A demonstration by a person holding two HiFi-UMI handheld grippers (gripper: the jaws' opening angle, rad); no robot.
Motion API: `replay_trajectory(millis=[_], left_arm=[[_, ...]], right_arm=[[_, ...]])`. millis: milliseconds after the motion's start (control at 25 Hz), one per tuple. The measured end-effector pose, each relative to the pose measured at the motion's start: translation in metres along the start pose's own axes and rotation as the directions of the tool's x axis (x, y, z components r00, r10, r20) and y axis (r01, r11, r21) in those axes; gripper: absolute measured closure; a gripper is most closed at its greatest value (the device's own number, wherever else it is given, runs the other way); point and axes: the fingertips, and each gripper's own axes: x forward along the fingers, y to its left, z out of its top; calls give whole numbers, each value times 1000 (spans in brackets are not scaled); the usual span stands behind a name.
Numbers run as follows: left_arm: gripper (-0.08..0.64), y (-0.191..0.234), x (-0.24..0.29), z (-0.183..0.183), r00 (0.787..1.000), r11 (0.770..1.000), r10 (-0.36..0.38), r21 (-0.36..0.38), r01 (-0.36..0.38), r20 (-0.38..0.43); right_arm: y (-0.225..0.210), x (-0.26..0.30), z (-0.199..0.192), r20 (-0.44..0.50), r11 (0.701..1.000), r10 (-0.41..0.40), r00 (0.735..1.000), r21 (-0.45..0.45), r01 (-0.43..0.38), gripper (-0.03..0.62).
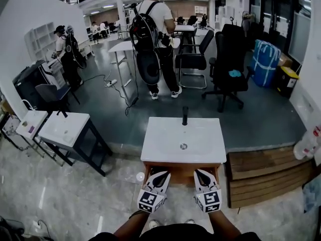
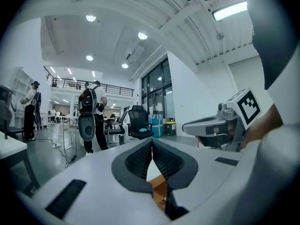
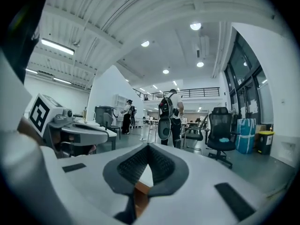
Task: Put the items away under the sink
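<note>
- Left tool (image 1: 159,174) is held low in front of the sink (image 1: 165,134). Its 2 jaws are pressed together with nothing between them. In the left gripper view (image 2: 152,143) the ribbed black pads meet at their tips.
- Right tool (image 1: 202,174) is just beside it, at the same height. Its jaws are also pressed together and empty, as the right gripper view (image 3: 148,147) shows.
- Both tools point toward the cabinet (image 1: 183,170) under the sink, 1 on each side of its front.
- The sink is a white rectangular basin, shallow and bare. A round metal drain (image 1: 183,146) sits in its middle, and a short black faucet (image 1: 185,115) stands upright at its far edge.
- The cabinet below is brown wood. Only a strip of it shows between the tools, and I cannot tell whether its door is open.
- A stepped wooden platform (image 1: 261,172) lies just right of the cabinet. A small white tabletop (image 1: 62,129) on black legs stands apart to the left.
- Beyond the sink, a person with a black backpack (image 1: 153,39) stands facing away, near 2 black office chairs (image 1: 228,64).
</note>
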Motion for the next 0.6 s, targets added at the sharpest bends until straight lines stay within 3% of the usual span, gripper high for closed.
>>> replay_trajectory(millis=[600], left_arm=[[538, 12, -14, 17, 999, 999, 31, 21, -32, 33]], right_arm=[[11, 5, 19, 36, 1000, 7, 999, -28, -6, 574]])
